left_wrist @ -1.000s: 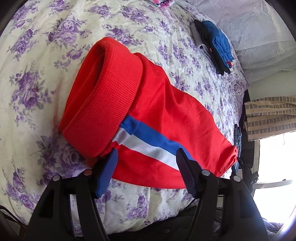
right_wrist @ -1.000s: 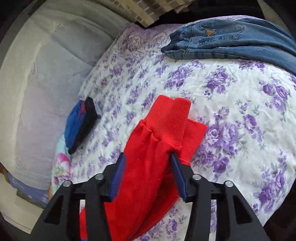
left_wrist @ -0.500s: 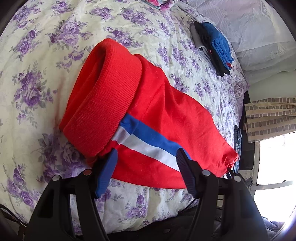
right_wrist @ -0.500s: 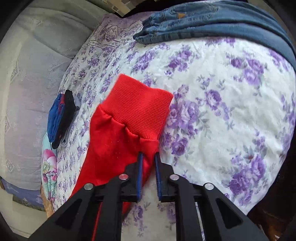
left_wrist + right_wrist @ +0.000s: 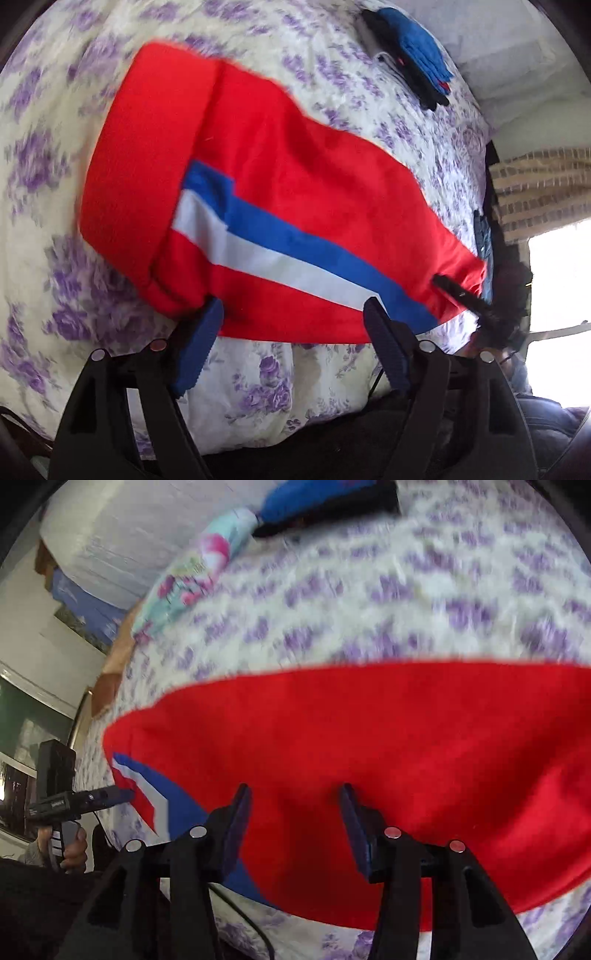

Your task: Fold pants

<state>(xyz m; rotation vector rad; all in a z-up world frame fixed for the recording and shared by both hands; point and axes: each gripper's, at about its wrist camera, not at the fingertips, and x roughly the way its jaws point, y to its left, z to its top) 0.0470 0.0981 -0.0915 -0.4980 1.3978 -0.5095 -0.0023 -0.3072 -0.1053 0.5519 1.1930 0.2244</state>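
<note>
Red pants point(image 5: 280, 173), folded, lying flat across frame centre on floral bedding. Wide ribbed waistband at upper left; blue and white stripe runs diagonally toward lower right.

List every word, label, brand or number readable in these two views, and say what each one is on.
None can be read.
A small white print on the side of the left gripper, seen in the right wrist view, is too small and blurred to read.
The red pants, the floral bedsheet and the folded blue and black clothes show no lettering.
</note>
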